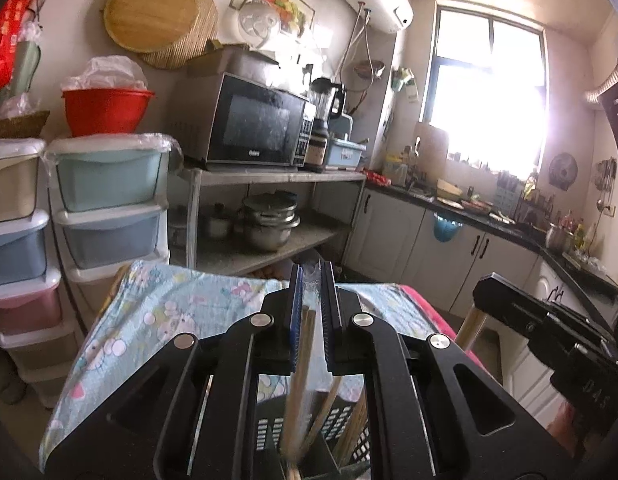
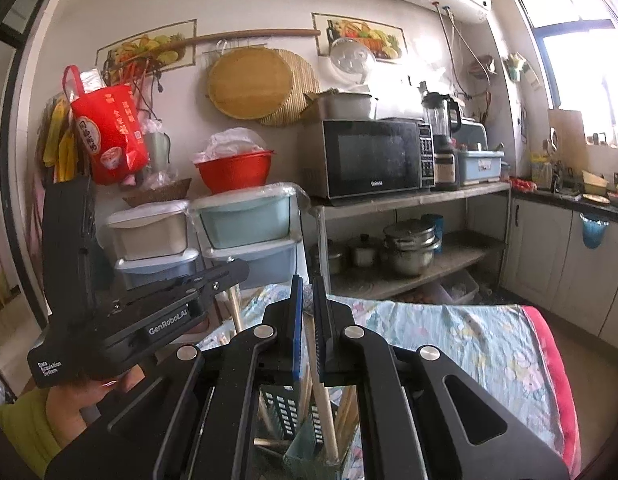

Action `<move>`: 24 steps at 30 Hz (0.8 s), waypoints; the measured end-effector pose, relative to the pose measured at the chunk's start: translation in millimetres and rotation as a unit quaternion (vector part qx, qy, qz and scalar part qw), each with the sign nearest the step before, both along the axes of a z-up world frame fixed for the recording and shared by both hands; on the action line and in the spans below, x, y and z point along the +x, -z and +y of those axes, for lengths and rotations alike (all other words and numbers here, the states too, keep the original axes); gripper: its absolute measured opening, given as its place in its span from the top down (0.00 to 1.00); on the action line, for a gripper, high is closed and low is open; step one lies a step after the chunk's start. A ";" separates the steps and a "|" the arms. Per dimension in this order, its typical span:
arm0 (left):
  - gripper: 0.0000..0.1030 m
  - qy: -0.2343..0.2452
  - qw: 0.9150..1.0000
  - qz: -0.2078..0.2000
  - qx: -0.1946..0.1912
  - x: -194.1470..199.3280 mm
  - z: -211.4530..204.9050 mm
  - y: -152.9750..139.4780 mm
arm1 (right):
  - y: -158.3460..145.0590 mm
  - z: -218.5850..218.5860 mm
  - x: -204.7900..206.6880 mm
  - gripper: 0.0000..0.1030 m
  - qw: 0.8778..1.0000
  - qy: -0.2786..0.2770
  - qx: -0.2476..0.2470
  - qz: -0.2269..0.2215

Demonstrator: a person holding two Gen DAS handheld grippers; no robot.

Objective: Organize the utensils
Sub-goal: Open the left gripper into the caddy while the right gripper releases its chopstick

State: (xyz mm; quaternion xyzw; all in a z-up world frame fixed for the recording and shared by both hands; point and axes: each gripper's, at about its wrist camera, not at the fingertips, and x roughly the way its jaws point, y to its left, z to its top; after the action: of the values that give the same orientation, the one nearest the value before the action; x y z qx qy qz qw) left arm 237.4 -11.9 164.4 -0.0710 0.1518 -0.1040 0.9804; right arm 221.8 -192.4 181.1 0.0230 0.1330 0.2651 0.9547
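Both grippers were clamped: left [image 1: 311,280] on bagged chopsticks [image 1: 305,360], right [image 2: 305,292] on one wooden handle [image 2: 321,392], over one black basket [image 2: 285,408].

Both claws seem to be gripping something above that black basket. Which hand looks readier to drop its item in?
Probably the left gripper: its bundle of chopsticks already reaches down into the black basket. The right gripper holds a wooden stick ending in a clear cup beside it.

The black slotted basket [image 1: 341,428] is mostly hidden behind the gripper bodies, its contents blurred.
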 end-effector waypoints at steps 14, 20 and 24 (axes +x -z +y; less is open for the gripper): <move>0.57 0.001 0.999 0.034 -0.004 -11.7 6.8 16.0 | 19.6 -22.3 -5.1 0.77 0.999 0.018 0.013 0.030; 0.49 0.009 0.999 0.044 -0.005 -23.8 6.9 20.3 | 28.3 -28.3 -11.9 0.73 0.999 0.019 0.010 0.042; 0.42 0.016 0.999 0.052 -0.001 -35.6 5.4 25.1 | 36.9 -30.7 -19.6 0.71 0.999 0.018 0.002 0.048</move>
State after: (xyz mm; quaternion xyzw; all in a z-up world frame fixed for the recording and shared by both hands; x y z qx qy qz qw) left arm 201.8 -6.5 139.3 -0.0745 0.2036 -0.1159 0.9693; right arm 202.2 -223.0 144.2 0.0405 0.1780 0.2465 0.9518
